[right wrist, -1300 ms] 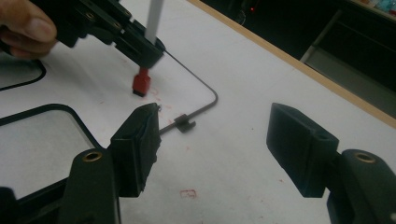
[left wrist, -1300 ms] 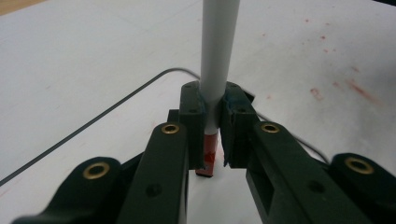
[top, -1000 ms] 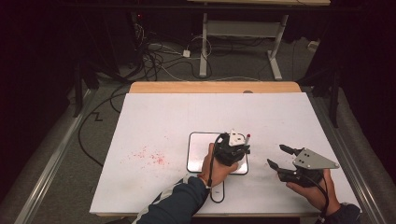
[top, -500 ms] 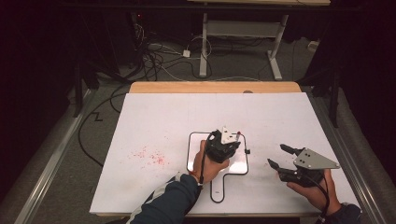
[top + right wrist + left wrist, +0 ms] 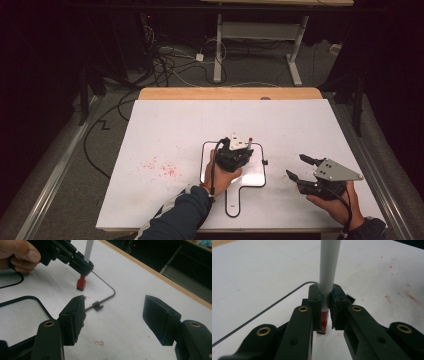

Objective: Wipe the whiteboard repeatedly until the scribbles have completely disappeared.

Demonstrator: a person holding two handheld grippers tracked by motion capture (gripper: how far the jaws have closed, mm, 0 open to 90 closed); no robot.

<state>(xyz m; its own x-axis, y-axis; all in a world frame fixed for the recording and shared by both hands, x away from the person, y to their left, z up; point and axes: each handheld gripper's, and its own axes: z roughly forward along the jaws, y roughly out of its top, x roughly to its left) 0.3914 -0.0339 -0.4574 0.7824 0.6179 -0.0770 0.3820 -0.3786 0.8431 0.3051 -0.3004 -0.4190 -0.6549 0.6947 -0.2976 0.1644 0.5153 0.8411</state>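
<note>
Two grippers: left gripper (image 5: 239, 150) clamps upright marker (image 5: 328, 272) at board (image 5: 256, 172) centre; right gripper (image 5: 301, 168), jaws apart, at 4 o'clock near table (image 5: 165, 130) edge.

No legible text, labels, numbers — nothing readable anywhere.

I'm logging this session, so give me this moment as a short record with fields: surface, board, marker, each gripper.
surface: white table top with faint red specks
board: small white handled board with a thin black rim
marker: white-barrelled marker with a red end, upright, red end down
left gripper: shut on marker, above the board
right gripper: open, holding nothing, beside the board
</note>
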